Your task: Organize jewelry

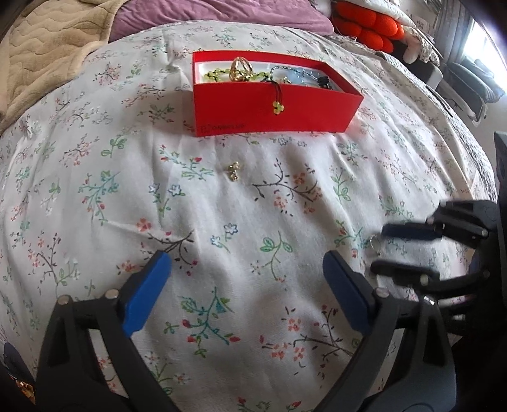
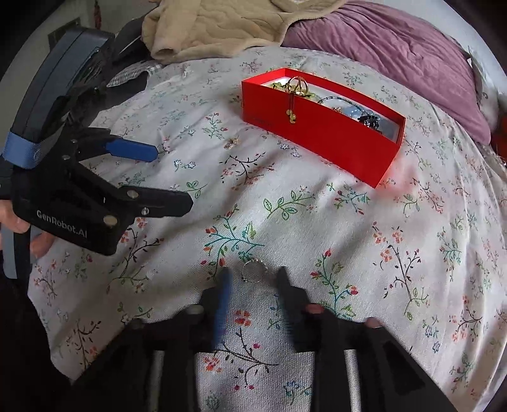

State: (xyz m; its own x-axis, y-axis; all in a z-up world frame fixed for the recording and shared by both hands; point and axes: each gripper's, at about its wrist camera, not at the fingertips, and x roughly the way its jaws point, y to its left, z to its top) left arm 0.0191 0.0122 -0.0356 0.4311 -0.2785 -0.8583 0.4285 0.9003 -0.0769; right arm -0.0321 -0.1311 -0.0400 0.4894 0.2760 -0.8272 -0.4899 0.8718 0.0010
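Note:
A red box (image 1: 272, 107) (image 2: 320, 139) sits on the floral bedspread and holds gold rings (image 1: 240, 69), a green bead bracelet and darker beads; a tassel hangs over its front wall. A small gold earring (image 1: 234, 171) (image 2: 231, 142) lies on the sheet in front of the box. A silver ring (image 2: 253, 271) (image 1: 374, 242) lies on the sheet just ahead of my right gripper (image 2: 253, 279) (image 1: 378, 250), which is open with its tips either side of the ring. My left gripper (image 1: 247, 272) (image 2: 171, 174) is open and empty, hovering over the sheet.
A beige blanket (image 1: 47, 47) and a purple quilt (image 2: 396, 54) lie at the far end of the bed. Orange cushions (image 1: 367, 25) sit at the back right. The bed edge drops off at the right of the left wrist view.

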